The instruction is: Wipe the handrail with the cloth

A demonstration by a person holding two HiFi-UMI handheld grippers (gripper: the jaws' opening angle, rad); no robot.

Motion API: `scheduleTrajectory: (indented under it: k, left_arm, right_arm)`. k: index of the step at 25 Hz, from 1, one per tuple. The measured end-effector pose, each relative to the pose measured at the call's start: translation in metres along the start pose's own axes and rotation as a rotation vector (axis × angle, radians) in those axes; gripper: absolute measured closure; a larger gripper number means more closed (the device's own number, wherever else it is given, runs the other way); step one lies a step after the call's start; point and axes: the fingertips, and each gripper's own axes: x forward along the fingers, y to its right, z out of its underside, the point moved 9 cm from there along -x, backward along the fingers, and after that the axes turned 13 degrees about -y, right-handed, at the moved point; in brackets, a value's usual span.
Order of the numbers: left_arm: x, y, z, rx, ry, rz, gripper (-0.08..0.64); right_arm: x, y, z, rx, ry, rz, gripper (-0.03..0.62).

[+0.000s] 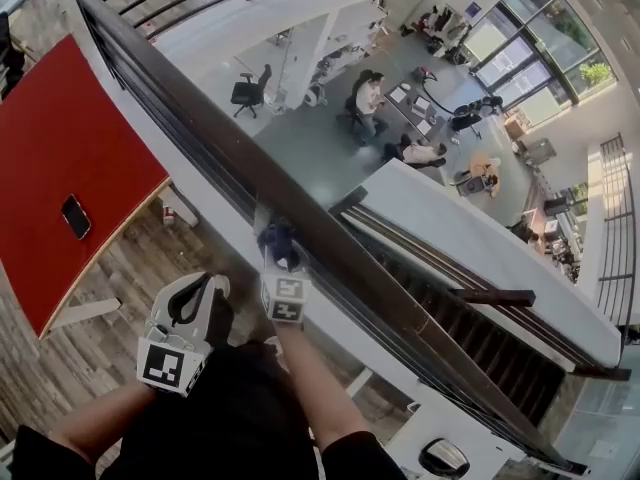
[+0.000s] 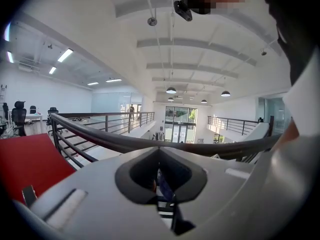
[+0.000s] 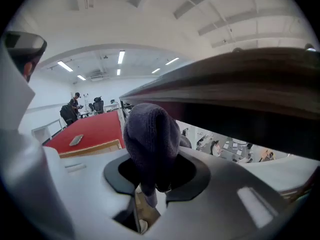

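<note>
Head view first: the dark handrail is seen running on a diagonal from upper left to lower right, with an open hall far below where people are seated. The right claw is held up at the rail's near edge, and the dark blue cloth in its tip is laid against that edge. The left claw is held lower and to the left, apart from the rail. A red desk is seen at the left, with a phone lying flat on it.

Over to the left gripper view: the left claw is drawn together and nothing is gripped in it. The handrail is seen curving across just beyond it, and the red desk is caught at lower left.

Now the right gripper view: the right claw is clamped on the cloth, which is bunched up in a rounded knitted lump above the jaws. The handrail is seen looming close above and to the right, though actual contact cannot be made out here. The red desk and the phone are glimpsed behind, at the left.
</note>
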Motion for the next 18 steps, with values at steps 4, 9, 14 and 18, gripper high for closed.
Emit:
scheduleTrajectory:
  k: [4, 9, 14, 18]
  left_arm:
    - [0.002, -0.025, -0.005, -0.001, -0.009, -0.02, 0.56]
    - [0.01, -0.049, -0.012, 0.017, -0.019, -0.019, 0.56]
    - [0.021, -0.058, -0.012, 0.034, -0.021, 0.027, 0.56]
    - [0.032, -0.051, -0.015, 0.028, -0.04, 0.069, 0.56]
  right_arm:
    - [0.028, 0.018, 0.005, 0.023, -0.038, 0.039, 0.488]
    - [0.053, 0.038, 0.017, 0.111, -0.059, 0.015, 0.488]
    - [0.069, 0.04, 0.035, 0.161, -0.134, 0.019, 0.488]
    - [0.071, 0.041, 0.04, 0.192, -0.14, 0.031, 0.488]
